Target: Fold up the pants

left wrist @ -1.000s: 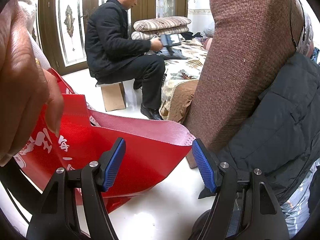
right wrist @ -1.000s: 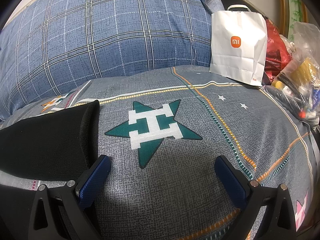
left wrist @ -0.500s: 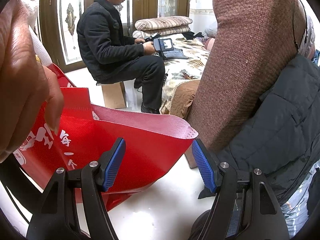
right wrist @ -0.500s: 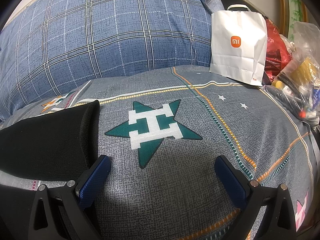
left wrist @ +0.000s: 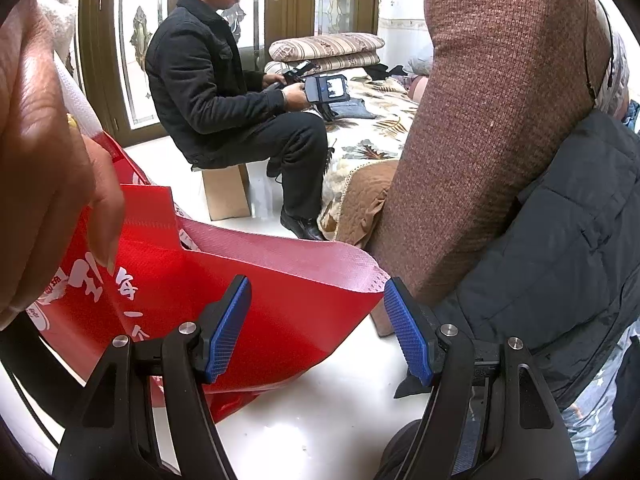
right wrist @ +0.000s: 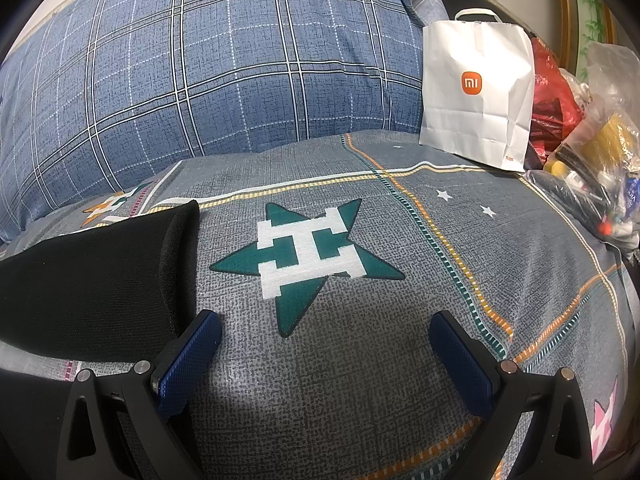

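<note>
Grey star-patterned bedsheet [right wrist: 360, 360] fills the right wrist view; black knit pants [right wrist: 92, 280], soft, light and floppy, lie at near left, best pinched at the thick rolled hem. Right gripper [right wrist: 324, 360] and left gripper [left wrist: 316, 328] both have jaws spread, empty.
</note>
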The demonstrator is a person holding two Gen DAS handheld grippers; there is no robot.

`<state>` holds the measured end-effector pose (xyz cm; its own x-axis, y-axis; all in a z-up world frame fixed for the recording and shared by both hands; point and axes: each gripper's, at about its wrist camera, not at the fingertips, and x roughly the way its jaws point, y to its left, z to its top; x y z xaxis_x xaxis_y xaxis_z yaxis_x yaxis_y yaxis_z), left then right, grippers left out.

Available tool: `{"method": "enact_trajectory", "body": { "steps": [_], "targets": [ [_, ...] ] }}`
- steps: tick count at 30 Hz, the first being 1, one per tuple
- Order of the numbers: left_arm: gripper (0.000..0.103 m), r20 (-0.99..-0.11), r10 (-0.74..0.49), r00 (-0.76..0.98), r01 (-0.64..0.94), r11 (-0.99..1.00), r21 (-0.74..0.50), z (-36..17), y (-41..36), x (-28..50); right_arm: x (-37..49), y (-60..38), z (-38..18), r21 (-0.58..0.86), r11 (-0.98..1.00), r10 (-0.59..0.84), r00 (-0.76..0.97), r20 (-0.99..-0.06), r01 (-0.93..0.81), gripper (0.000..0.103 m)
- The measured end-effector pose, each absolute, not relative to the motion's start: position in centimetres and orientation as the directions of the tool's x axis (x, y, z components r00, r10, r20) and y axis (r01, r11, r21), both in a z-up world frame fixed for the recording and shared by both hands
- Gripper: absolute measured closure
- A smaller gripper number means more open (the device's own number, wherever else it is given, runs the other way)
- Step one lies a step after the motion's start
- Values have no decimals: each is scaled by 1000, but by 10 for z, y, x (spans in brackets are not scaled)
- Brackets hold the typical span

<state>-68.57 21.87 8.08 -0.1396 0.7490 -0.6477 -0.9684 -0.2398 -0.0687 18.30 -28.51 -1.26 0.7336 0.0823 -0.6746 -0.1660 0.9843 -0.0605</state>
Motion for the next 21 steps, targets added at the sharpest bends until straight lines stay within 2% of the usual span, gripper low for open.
{"method": "enact_trajectory", "body": {
  "steps": [21],
  "targets": [
    [34,-646,753,-127,-961,-255,-109,86,211,-697,182,-283,-13,-63,984,80,734,-674,-165,0]
  ]
}}
